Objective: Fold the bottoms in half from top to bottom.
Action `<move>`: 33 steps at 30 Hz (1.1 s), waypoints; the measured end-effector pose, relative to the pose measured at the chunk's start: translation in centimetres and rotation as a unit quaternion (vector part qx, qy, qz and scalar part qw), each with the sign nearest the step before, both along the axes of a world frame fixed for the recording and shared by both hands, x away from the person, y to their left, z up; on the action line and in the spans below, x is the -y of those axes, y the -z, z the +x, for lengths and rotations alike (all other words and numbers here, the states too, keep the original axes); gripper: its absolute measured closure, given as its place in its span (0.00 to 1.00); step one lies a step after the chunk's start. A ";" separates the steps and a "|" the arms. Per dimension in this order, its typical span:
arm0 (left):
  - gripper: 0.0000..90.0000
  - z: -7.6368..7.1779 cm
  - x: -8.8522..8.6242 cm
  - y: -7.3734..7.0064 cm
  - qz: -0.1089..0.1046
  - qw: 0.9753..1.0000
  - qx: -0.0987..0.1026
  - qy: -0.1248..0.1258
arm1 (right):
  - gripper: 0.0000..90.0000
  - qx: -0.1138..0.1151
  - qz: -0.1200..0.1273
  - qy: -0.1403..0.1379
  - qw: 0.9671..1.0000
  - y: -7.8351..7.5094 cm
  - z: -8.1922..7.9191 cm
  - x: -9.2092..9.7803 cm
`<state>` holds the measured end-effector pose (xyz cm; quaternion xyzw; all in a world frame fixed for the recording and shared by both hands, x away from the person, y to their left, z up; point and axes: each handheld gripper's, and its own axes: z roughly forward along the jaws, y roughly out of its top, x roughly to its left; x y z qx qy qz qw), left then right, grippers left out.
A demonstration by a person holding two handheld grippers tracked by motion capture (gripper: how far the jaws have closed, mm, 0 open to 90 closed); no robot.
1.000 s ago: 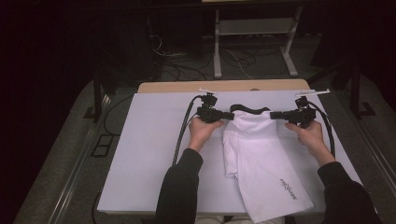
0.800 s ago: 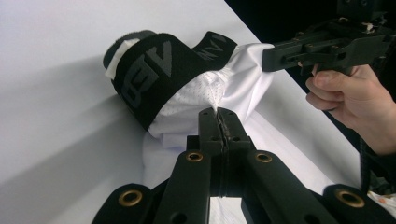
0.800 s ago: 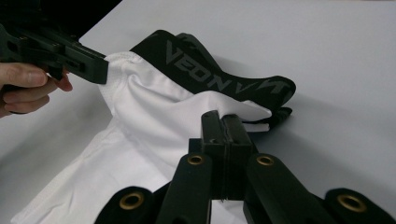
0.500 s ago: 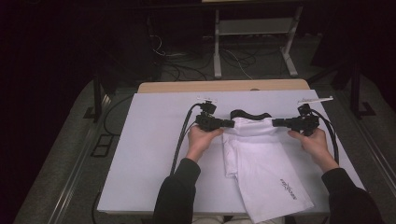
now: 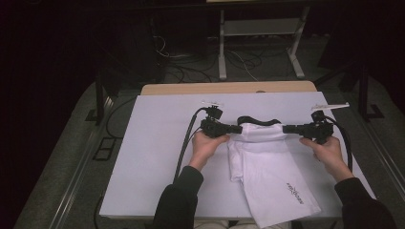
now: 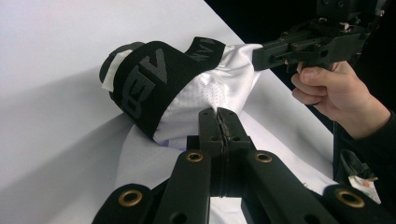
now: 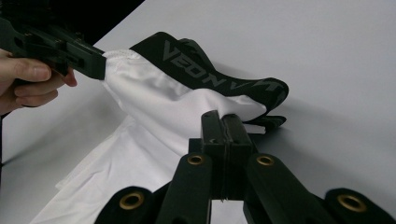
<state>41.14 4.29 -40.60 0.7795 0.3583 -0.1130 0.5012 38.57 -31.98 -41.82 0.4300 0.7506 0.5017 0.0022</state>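
One white garment, thin mesh-like cloth with fine perforations near its top, lies on the table with one black elastic waistband at its 12 o'clock end. The band is wide, matte and printed with grey letters; it arches up off the cloth in a loose loop. The lower part spreads flat toward 5 o'clock, smooth with a few soft folds, and carries one small dark logo near its hem.

Two black grippers hold the top edge. The left gripper is at 9 o'clock of the waistband, its jaws pressed together on the white cloth just under the band. The right gripper is at 3 o'clock, jaws likewise clamped on the cloth's other corner. The fabric hangs taut between them. Each gripper has hard, angular metal arms with brass-coloured rivets.

The table is covered by a plain, smooth, pale sheet, rectangular, with a wooden strip along its 12 o'clock edge.
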 end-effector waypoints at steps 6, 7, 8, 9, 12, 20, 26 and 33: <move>0.99 -0.7 0.3 0.0 0.003 1.000 0.002 0.007 | 0.99 -0.001 0.001 0.001 1.000 0.1 -0.7 0.4; 0.99 -0.8 0.3 0.0 0.003 1.000 0.001 0.008 | 0.99 0.000 0.002 0.000 1.000 0.1 -0.8 0.4; 0.99 -0.9 0.3 0.0 0.003 1.000 0.000 0.009 | 0.99 -0.001 0.001 0.000 1.000 0.1 -0.9 0.4; 0.99 -1.0 0.2 0.0 0.004 1.000 0.001 0.011 | 0.99 0.001 0.001 -0.001 1.000 0.2 -1.0 0.4; 0.99 -1.3 0.2 0.2 0.004 1.000 0.000 0.012 | 0.99 -0.003 -0.002 -0.003 1.000 0.3 -1.3 0.4; 0.99 -1.9 0.0 0.5 -0.002 1.000 -0.003 0.014 | 0.99 -0.001 -0.005 -0.006 1.000 0.3 -2.0 0.3; 0.99 -2.4 0.1 0.2 0.000 1.000 -0.002 0.020 | 0.99 -0.002 -0.005 -0.009 1.000 0.3 -2.8 0.4; 0.99 -3.0 0.2 0.0 0.004 1.000 -0.001 0.027 | 0.99 -0.004 -0.003 -0.013 1.000 0.4 -3.6 0.5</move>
